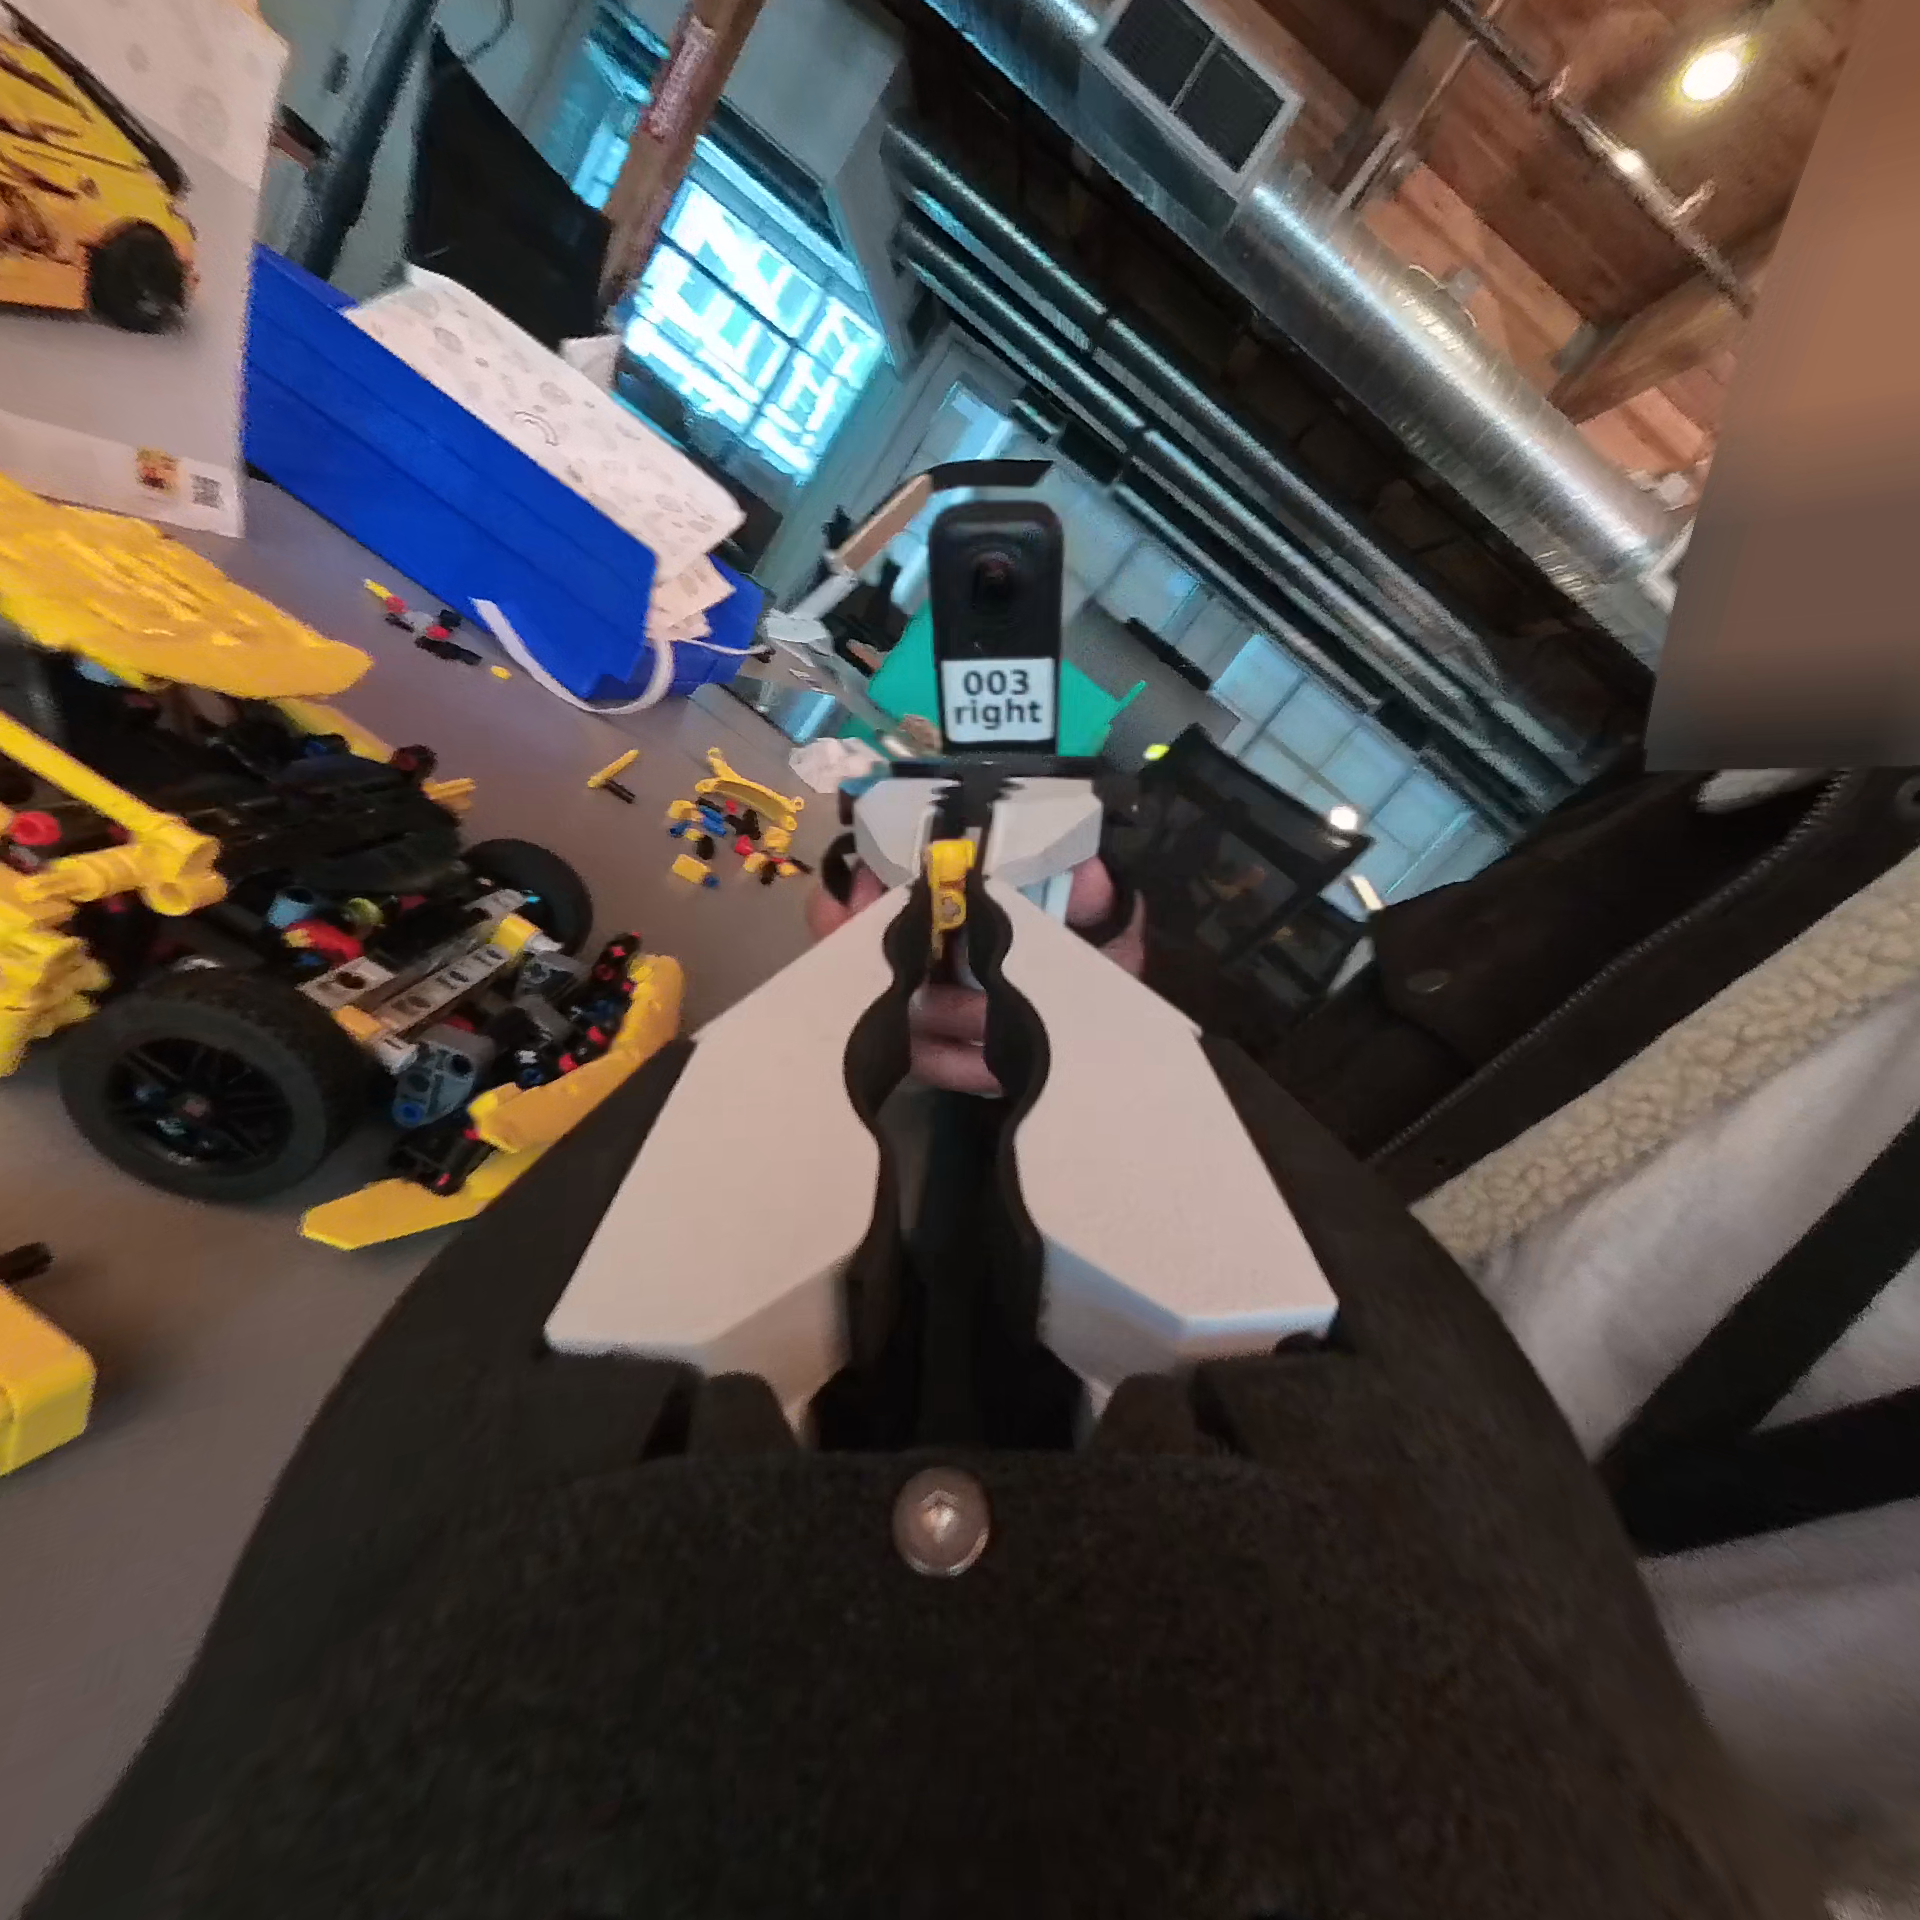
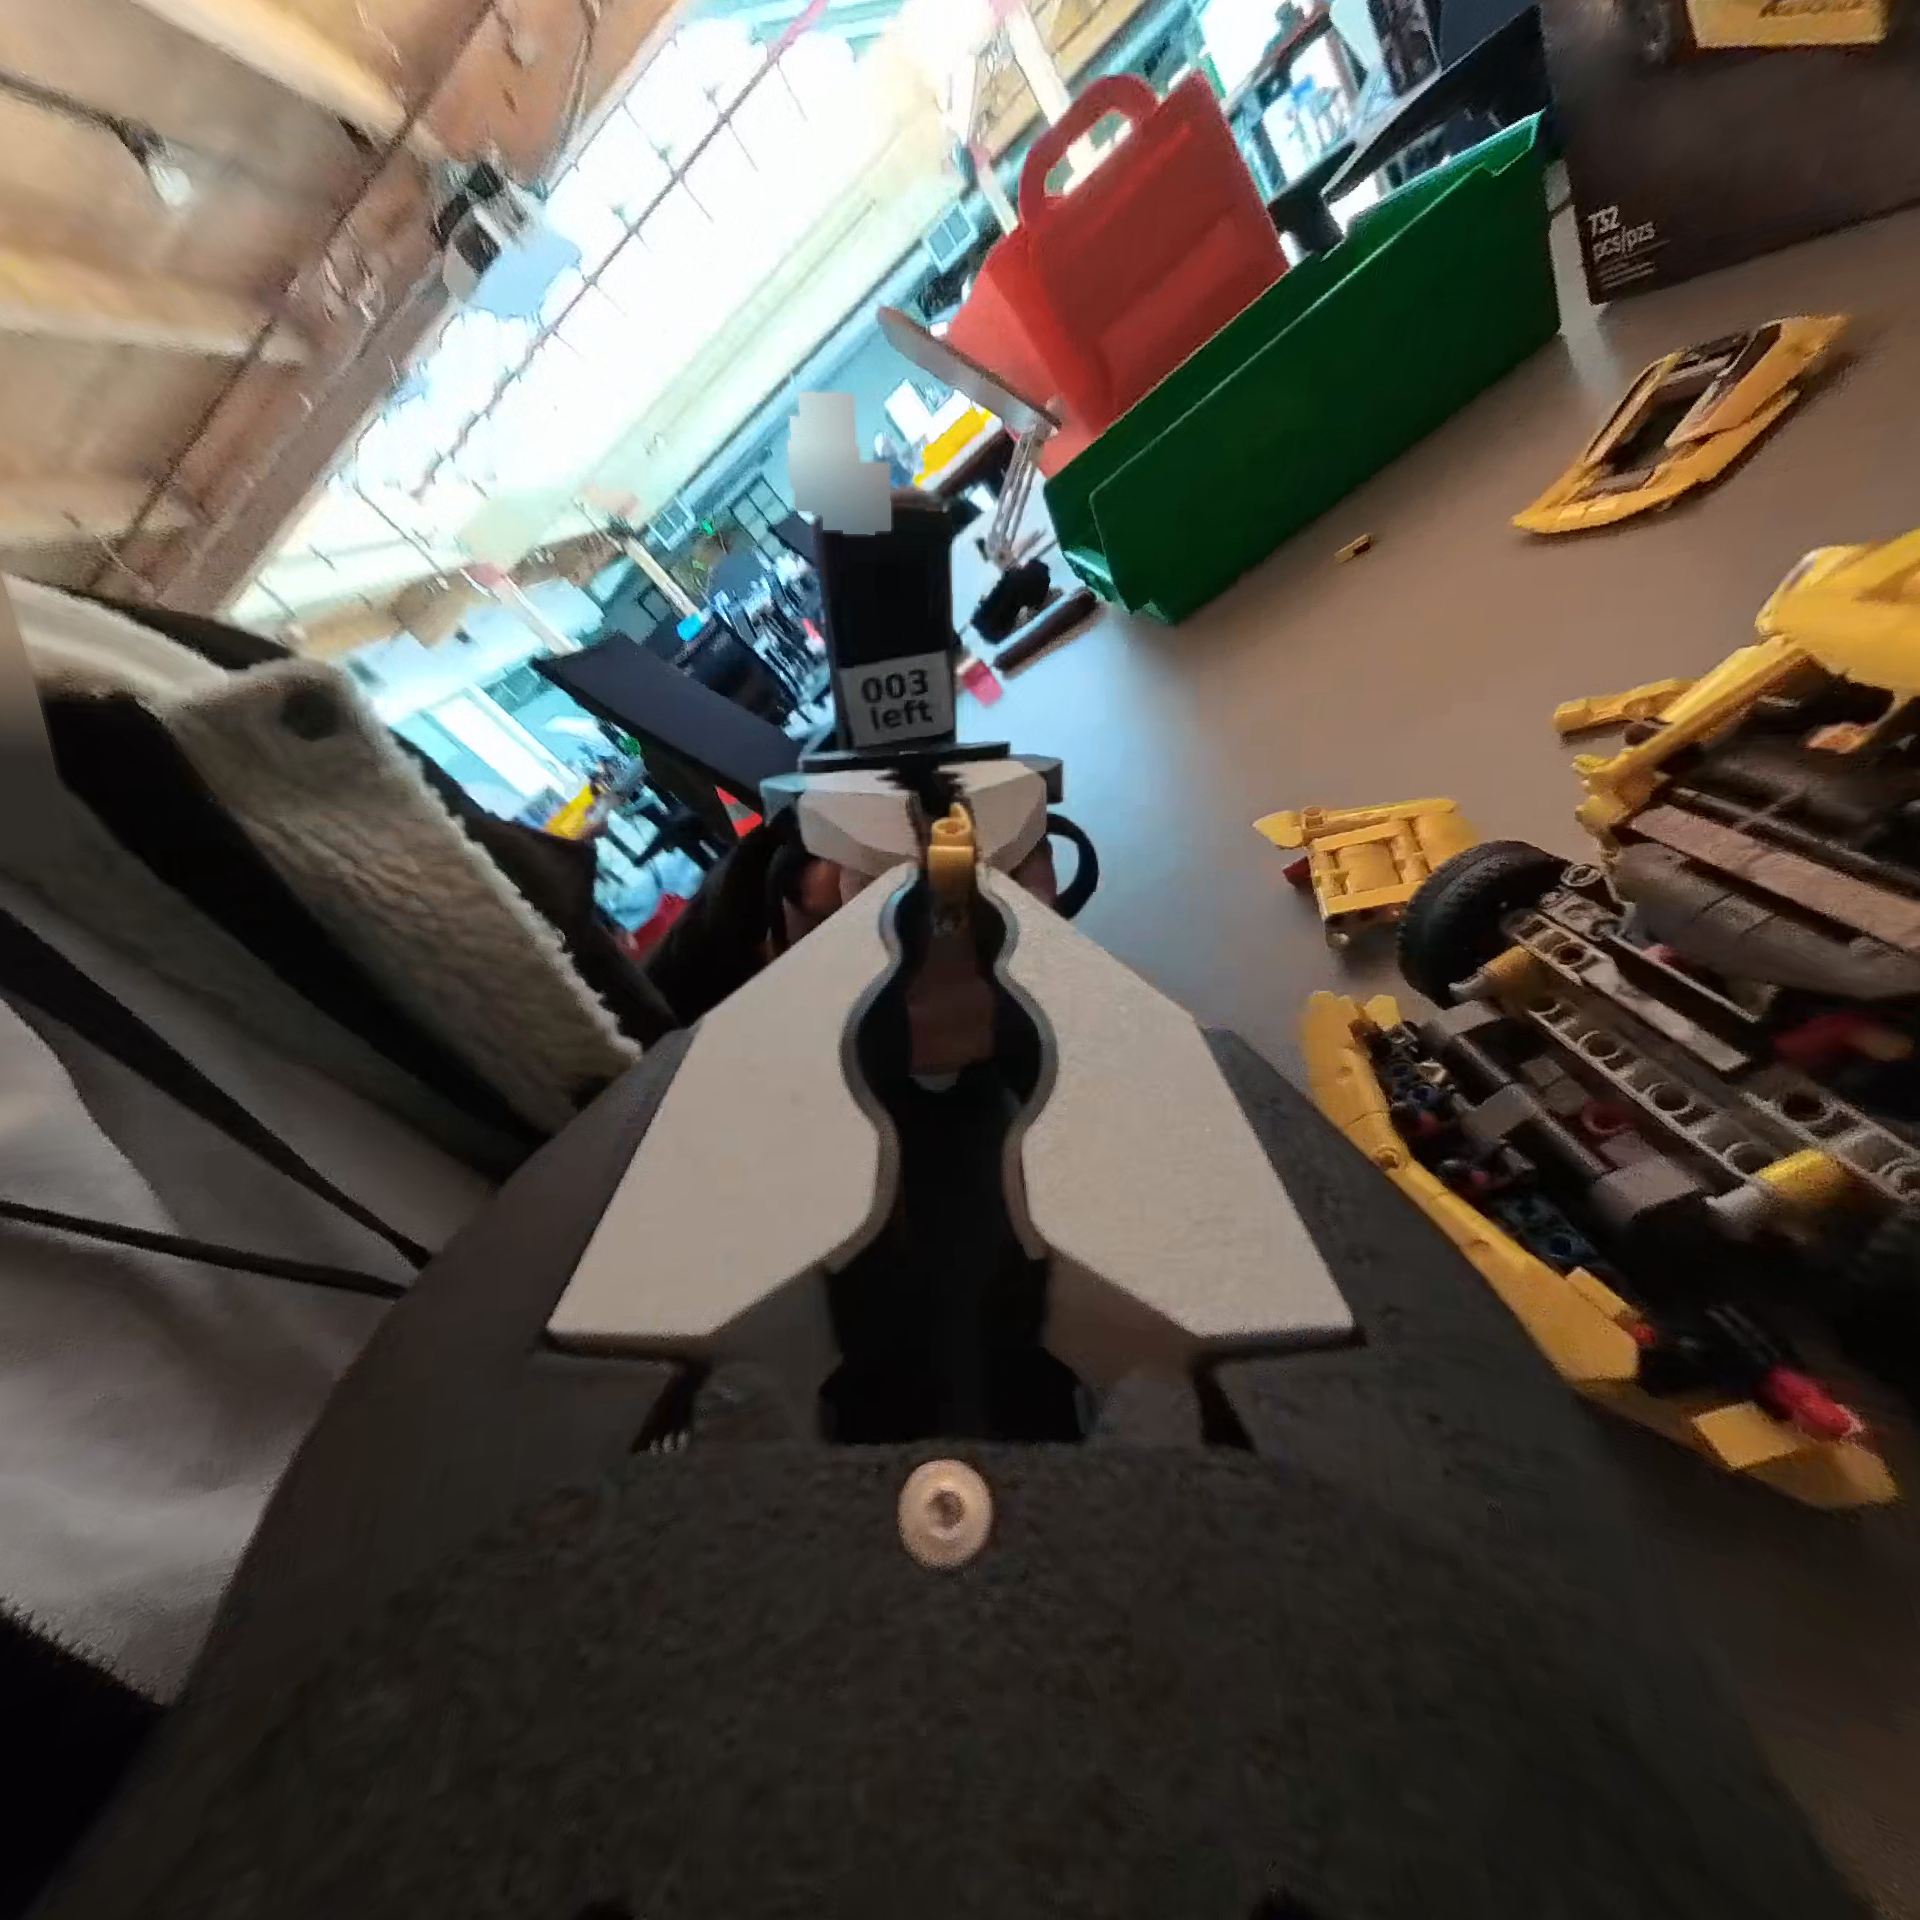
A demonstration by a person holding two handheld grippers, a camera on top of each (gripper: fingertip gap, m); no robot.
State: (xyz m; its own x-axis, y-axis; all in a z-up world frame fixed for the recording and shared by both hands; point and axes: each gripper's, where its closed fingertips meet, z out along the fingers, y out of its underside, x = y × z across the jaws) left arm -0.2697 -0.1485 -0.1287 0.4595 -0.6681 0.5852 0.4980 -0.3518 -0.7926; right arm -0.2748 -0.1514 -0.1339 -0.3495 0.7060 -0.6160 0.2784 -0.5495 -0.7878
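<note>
The left gripper [image 1: 948, 914] and the right gripper [image 2: 948, 883] meet tip to tip above the grey table [image 1: 260, 1351], each with its fingers pinched narrow on the same small yellow brick piece [image 1: 950, 878], which hangs between the two tips. To the left of that piece in the left wrist view stands a half-built yellow toy car [image 1: 312, 987], with loose bricks [image 1: 743, 816] just beside it and a blue bin [image 1: 447, 468] farther back. In the right wrist view the car [image 2: 1662, 1039] lies to the right of the piece, with a green bin [image 2: 1299, 416] and a red bag [image 2: 1132, 239] behind it.

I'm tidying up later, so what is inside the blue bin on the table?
Sheets of white printed paper stick out of the blue bin and spill over its near end. The bin's wall and the paper hide anything lying beneath them.
</note>
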